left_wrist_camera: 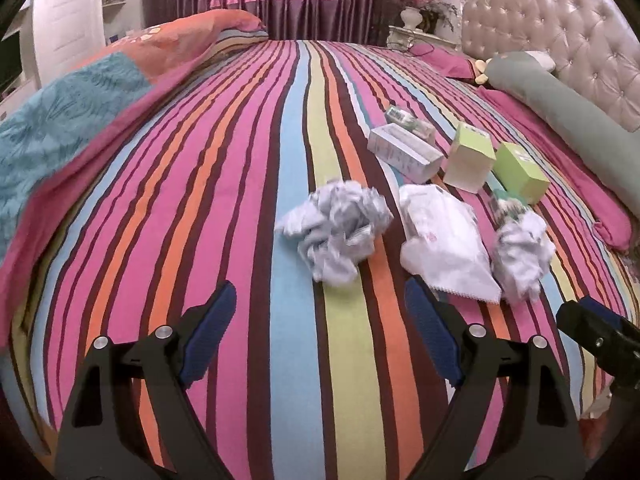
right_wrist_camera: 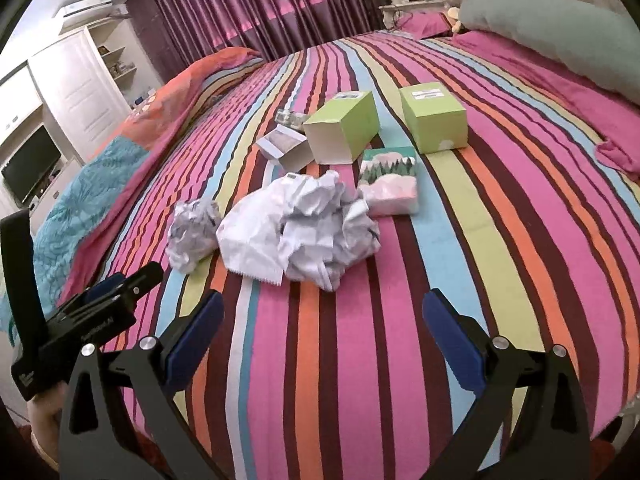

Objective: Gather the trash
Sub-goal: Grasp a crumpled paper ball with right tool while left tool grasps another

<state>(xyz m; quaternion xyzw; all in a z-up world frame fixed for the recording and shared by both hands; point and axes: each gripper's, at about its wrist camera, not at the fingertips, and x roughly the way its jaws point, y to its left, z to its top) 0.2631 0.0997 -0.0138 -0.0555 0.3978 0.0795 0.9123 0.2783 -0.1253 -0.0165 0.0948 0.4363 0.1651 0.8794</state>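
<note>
Striped bedding (left_wrist_camera: 240, 160) is carrying the trash: crumpled paper (left_wrist_camera: 336, 232), a white bag (left_wrist_camera: 444, 240) and boxes (left_wrist_camera: 470, 156) beyond. Left gripper (left_wrist_camera: 320, 336) and right gripper (right_wrist_camera: 320, 344) are hovering short of it, jaws wide and empty. Soft paper could be slipping or pinching sheet fabric.

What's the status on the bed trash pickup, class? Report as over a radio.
Left claw open, empty. Right claw open, empty. Crumpled paper, white bag, green boxes lie untouched on the striped bedspread. Nothing blocks the approach.
</note>
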